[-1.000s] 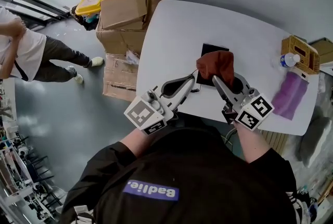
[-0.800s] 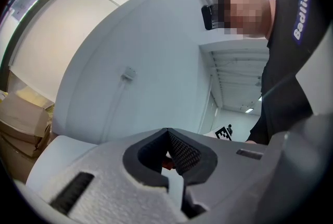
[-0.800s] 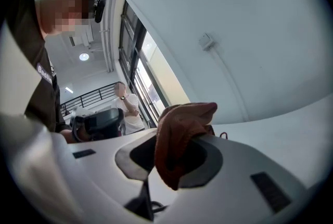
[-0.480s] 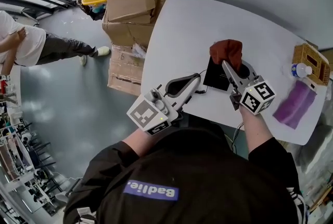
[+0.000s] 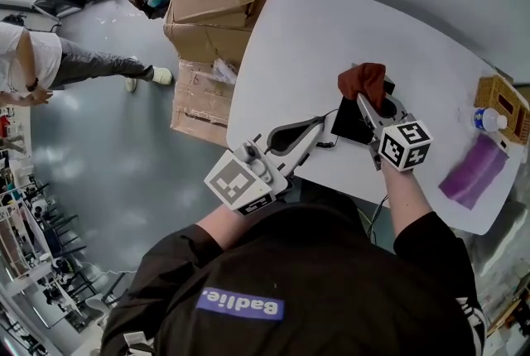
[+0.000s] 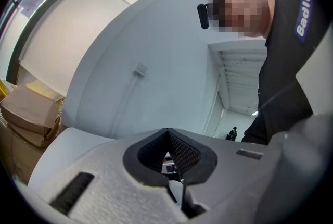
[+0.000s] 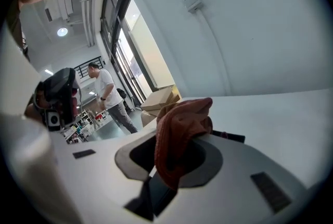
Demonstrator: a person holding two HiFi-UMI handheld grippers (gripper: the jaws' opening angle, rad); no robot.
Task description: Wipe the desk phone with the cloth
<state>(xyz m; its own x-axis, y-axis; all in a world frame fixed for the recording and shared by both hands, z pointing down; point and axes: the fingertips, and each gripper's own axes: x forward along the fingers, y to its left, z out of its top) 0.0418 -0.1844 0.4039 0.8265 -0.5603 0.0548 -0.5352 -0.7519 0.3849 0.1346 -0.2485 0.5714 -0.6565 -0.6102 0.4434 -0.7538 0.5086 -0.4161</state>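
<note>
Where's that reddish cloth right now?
In the head view, the rust-red cloth is pinched in the right gripper, over the flat black desk phone on the white table.

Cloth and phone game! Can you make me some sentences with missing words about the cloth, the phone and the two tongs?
1. The cloth pinched in the right tongs is reddish-____.
2. The desk phone on the white table is coloured ____.
3. The left tongs are shut and hold ____.

Missing words: brown, black, nothing.
</note>
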